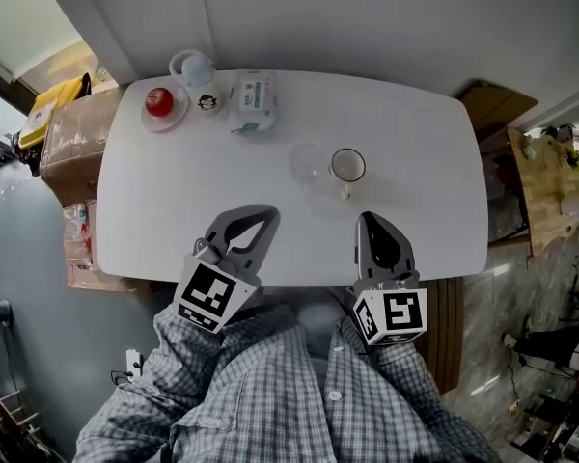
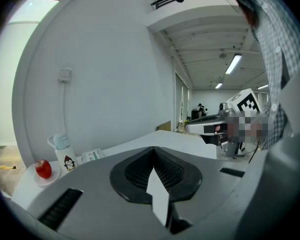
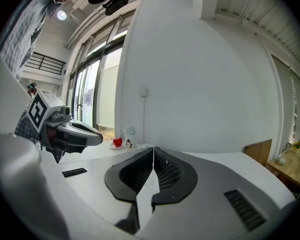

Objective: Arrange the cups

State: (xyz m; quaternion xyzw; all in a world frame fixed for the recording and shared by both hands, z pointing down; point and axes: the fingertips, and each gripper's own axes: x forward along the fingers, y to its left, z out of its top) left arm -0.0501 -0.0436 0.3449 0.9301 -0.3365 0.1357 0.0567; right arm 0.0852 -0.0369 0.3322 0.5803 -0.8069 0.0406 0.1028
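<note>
Two cups stand side by side near the middle of the white table (image 1: 174, 220): a clear glass cup (image 1: 308, 162) and, to its right, a mug with a white inside and a dark rim (image 1: 347, 166). My left gripper (image 1: 267, 217) hovers over the table's near edge, left of and nearer than the cups, shut and empty. My right gripper (image 1: 368, 219) hovers just nearer than the mug, also shut and empty. The left gripper view shows closed jaws (image 2: 152, 149) and the right gripper view shows the same (image 3: 153, 149); the jaws' bodies hide both cups there.
At the table's far left corner are a red apple (image 1: 158, 101) on a small plate, a penguin-print bottle (image 1: 209, 98), a lidded cup (image 1: 194, 68) and a tissue pack (image 1: 254, 101). A cardboard box (image 1: 72, 138) stands left of the table, wooden furniture (image 1: 545, 177) to its right.
</note>
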